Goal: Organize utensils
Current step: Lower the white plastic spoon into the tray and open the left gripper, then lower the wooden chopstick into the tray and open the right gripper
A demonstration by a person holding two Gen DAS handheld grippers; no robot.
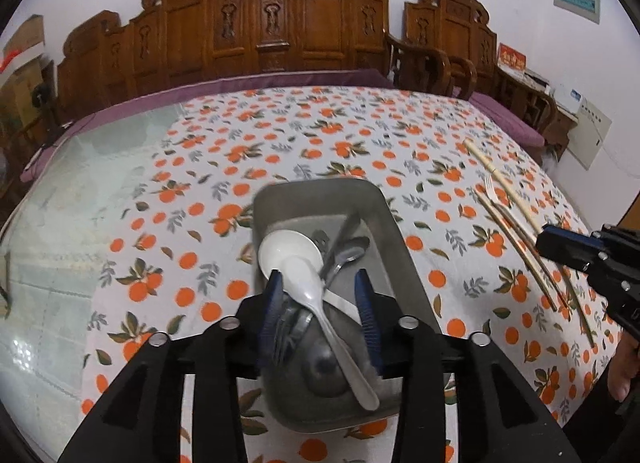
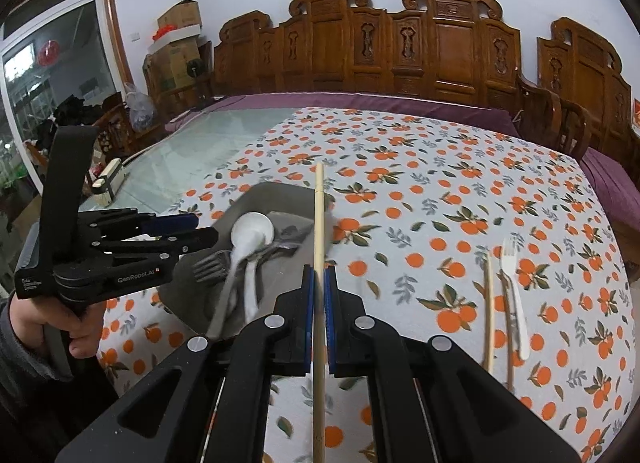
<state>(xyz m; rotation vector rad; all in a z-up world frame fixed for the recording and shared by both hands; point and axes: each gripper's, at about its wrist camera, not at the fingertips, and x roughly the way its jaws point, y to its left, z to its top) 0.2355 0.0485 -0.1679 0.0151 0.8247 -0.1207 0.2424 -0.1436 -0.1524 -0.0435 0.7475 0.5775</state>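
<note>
A grey metal tray (image 1: 384, 215) (image 2: 276, 193) sits on the orange-print tablecloth and holds white plastic spoons (image 1: 316, 295) (image 2: 250, 233), metal spoons (image 1: 348, 255) and a dark fork (image 2: 208, 265). My left gripper (image 1: 320, 299) is open, its blue pads either side of a white spoon's handle above the tray. My right gripper (image 2: 319, 279) is shut on a bamboo chopstick (image 2: 319, 223), held beside the tray's right rim. On the cloth to the right lie more chopsticks (image 2: 488, 303) (image 1: 504, 191) and a white plastic fork (image 2: 514, 283) (image 1: 491, 189).
The tablecloth (image 1: 320, 135) covers part of a glass-topped table (image 1: 80, 191). Carved wooden chairs (image 2: 440, 51) stand behind it. The right gripper shows at the right edge of the left wrist view (image 1: 592, 259); the left gripper shows at the left of the right wrist view (image 2: 176, 231).
</note>
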